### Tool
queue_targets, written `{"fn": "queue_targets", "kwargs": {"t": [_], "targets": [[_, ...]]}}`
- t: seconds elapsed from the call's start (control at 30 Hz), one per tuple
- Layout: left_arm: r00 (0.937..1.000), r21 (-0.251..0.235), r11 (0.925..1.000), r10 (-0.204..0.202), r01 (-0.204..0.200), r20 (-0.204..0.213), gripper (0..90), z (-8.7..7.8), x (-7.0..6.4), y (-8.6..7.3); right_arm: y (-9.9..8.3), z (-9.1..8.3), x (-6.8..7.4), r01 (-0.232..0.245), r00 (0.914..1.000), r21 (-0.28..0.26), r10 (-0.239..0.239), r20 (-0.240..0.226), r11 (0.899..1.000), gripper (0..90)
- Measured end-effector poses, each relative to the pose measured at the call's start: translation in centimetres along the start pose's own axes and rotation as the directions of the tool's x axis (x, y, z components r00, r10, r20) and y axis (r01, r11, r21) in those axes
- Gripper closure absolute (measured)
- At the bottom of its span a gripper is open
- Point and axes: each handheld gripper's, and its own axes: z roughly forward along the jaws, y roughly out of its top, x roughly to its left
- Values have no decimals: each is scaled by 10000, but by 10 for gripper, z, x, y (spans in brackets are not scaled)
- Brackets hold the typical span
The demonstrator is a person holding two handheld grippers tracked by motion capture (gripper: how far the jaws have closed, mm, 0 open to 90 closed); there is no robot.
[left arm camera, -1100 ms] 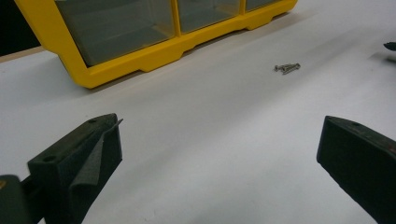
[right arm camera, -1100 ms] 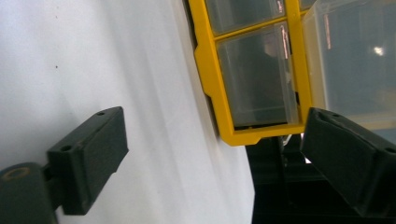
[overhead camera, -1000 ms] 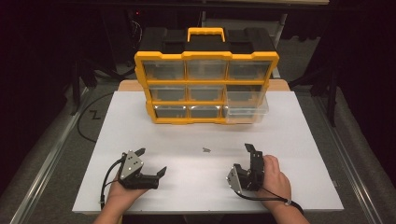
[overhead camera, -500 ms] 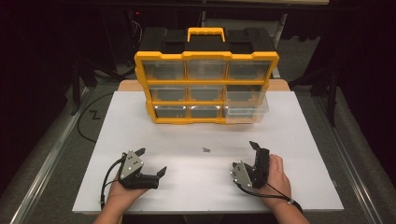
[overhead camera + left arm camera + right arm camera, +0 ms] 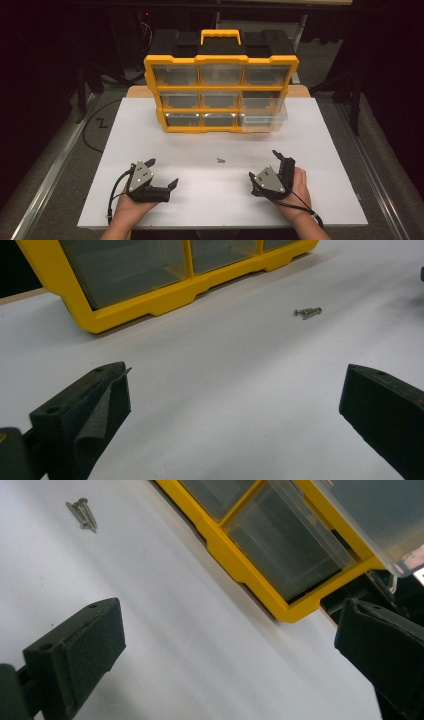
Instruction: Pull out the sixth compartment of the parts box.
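Dark room, white table (image 5: 310, 150), yellow organizer (image 5: 221, 95) at the far edge, its lower right drawer (image 5: 264, 116) pulled partly out. Screws (image 5: 220, 160) lie mid-table, between the two grippers and apart from both. Left gripper (image 5: 161, 173) and right gripper (image 5: 274, 170) rest near the front edge, jaws wide apart, empty. Risks: the screws are small and lie flat, so a pinch may skid them away or lift only one; a tilted right gripper may strike the protruding drawer.
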Motion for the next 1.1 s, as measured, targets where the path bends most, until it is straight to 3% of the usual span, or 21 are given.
{"fn": "queue_targets", "kwargs": {"t": [0.23, 0.27, 0.33, 0.47, 0.5, 0.57, 0.6, 0.67, 0.7, 0.73, 0.8, 0.97, 1.03, 1.1], "targets": [[10000, 49, 10000, -68, 68, 12, 9, 0, 1, 0, -4, 1, -9, -1335, 9895, -124, 1326, -574, 9910, 10], [10000, 40, 9999, -94, 94, 19, 9, 0, 1, 0, -5, 1, -10, -1776, 9816, -60, 1767, -717, 9841, 9], [9999, 71, 9999, -106, 106, 30, 9, 0, 1, 0, -6, 1, -13, -2213, 9713, -50, 2199, -905, 9752, 10], [9998, 89, 9997, -210, 209, 51, 9, 0, 2, 0, -9, 1, -18, -2852, 9513, -42, 2825, -1235, 9585, 10], [9997, 93, 9997, -233, 233, 45, 9, 0, 2, 0, -9, 1, -18, -3170, 9399, 27, 3145, -1332, 9484, 10], [9995, 112, 9994, -315, 314, 65, 9, 0, 3, 1, -10, 1, -20, -3300, 9341, 32, 3270, -1430, 9440, 10], [9992, 96, 9992, -381, 380, 111, 10, 0, 3, 1, -10, 1, -21, -3547, 9244, 120, 3526, -1457, 9349, 10], [9987, 41, 9988, -480, 479, 144, 15, 0, 3, 1, -11, 0, -22, -3748, 9156, 55, 3711, -1549, 9271, 10], [9985, 37, 9987, -517, 516, 157, 15, 0, 4, 1, -11, 0, -23, -4001, 9052, 85, 3966, -1531, 9164, 9], [9980, 35, 9982, -596, 595, 186, 15, 0, 4, 1, -11, -1, -24, -4026, 9042, 75, 3989, -1523, 9154, 9], [9976, 30, 9978, -659, 658, 221, 15, 0, 4, 2, -11, -1, -25, -4383, 8868, 121, 4346, -1572, 8988, 9], [9954, -73, 9959, -899, 901, 318, 15, 0, 6, 2, -12, -1, -29, -4760, 8678, 300, 4749, -1465, 8790, 9], [9953, 5, 9956, -933, 933, 261, 15, 0, 7, 2, -13, -3, -32, -4986, 8528, 307, 4965, -1616, 8663, 8], [9947, 115, 9948, -1011, 1009, 202, 15, 1, 8, 2, -13, -4, -37, -5269, 8317, 385, 5243, -1827, 8491, 8]]}}
